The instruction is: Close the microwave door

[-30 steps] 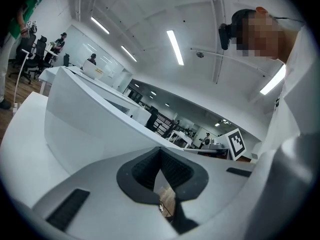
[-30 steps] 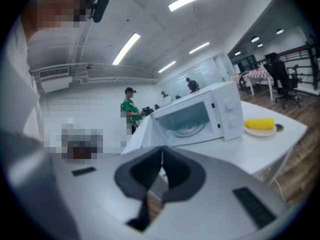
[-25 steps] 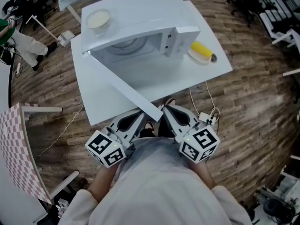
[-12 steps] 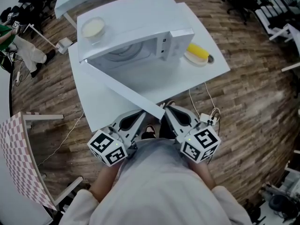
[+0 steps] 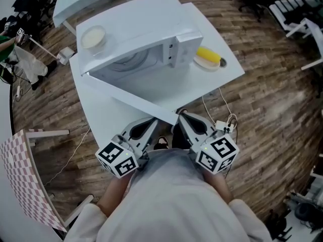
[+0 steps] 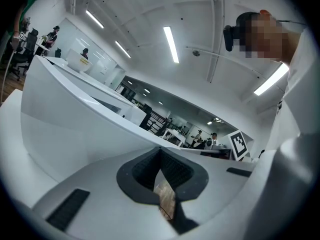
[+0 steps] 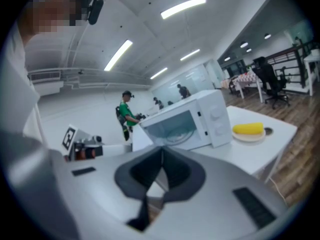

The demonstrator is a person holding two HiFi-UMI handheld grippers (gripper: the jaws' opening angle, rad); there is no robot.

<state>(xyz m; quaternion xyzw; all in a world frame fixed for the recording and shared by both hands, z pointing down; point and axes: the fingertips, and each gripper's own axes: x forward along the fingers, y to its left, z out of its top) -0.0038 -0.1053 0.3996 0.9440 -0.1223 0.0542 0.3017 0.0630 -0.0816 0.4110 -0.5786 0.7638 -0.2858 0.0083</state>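
Observation:
A white microwave point(image 5: 139, 26) stands on a white table point(image 5: 222, 77), and the right gripper view shows the microwave point(image 7: 192, 120) too. Its door point(image 5: 128, 97) is swung wide open, with the free edge reaching towards me. Both grippers are low, close to my body. My left gripper point(image 5: 155, 125) is just left of the door's free end. My right gripper point(image 5: 181, 118) is right beside that end; contact cannot be told. The jaws of the left gripper point(image 6: 161, 154) and of the right gripper point(image 7: 161, 156) are shut with nothing between them.
A round bowl point(image 5: 93, 36) sits on top of the microwave. A plate with a yellow item point(image 5: 208, 58) lies on the table to the microwave's right. A cable point(image 5: 221, 116) hangs off the table's near corner. Wooden floor surrounds the table; a checkered table point(image 5: 20, 180) stands at left.
The door's angle to the microwave front looks somewhat smaller than a second ago. Both grippers have stayed by its free end, close to my body. The camera has shifted a little.

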